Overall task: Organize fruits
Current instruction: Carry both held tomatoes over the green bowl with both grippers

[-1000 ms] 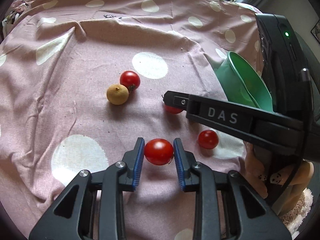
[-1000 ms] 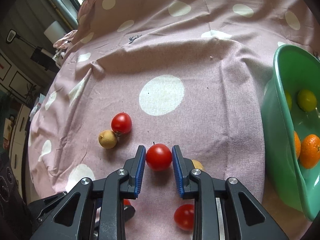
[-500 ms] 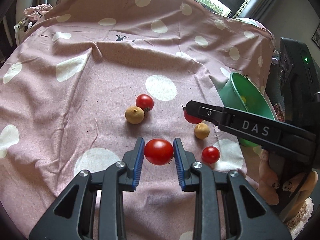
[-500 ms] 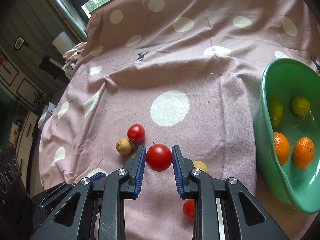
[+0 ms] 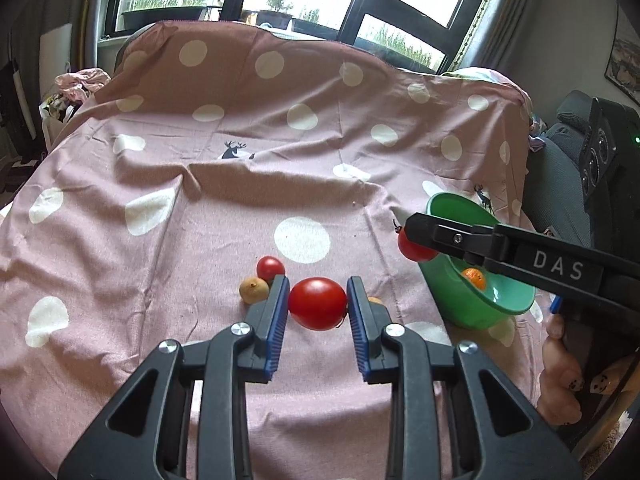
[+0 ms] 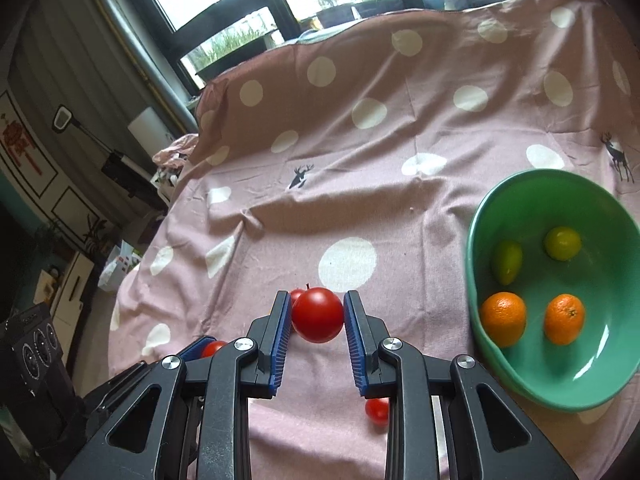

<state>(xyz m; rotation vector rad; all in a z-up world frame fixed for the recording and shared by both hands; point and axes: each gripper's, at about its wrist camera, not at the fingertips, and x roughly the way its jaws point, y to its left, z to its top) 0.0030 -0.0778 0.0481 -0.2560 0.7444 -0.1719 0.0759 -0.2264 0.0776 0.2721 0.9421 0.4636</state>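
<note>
My left gripper (image 5: 317, 294) is shut on a red tomato (image 5: 317, 303) and holds it above the pink dotted cloth (image 5: 160, 280). My right gripper (image 6: 317, 306) is shut on a second red tomato (image 6: 318, 314), also lifted off the cloth. In the left wrist view this tomato (image 5: 414, 247) hangs just left of the green bowl (image 5: 472, 312). On the cloth lie a red tomato (image 5: 270, 267), a yellow-brown fruit (image 5: 253, 289) and a small tomato (image 6: 377, 410). The bowl's rim (image 6: 474, 236) is to the right of my right gripper.
In the bowl lie two oranges (image 6: 503, 318) and two green citrus fruits (image 6: 562, 243). Another brownish fruit (image 5: 375, 300) peeks from behind my left gripper's right finger. A person's hand (image 5: 560, 380) holds the right gripper. Windows run along the back; a black speaker (image 6: 28, 356) stands at the left.
Both grippers have risen off the cloth, each with its tomato still between its pads. Both views have tilted up, so the windows and more of the bowl show.
</note>
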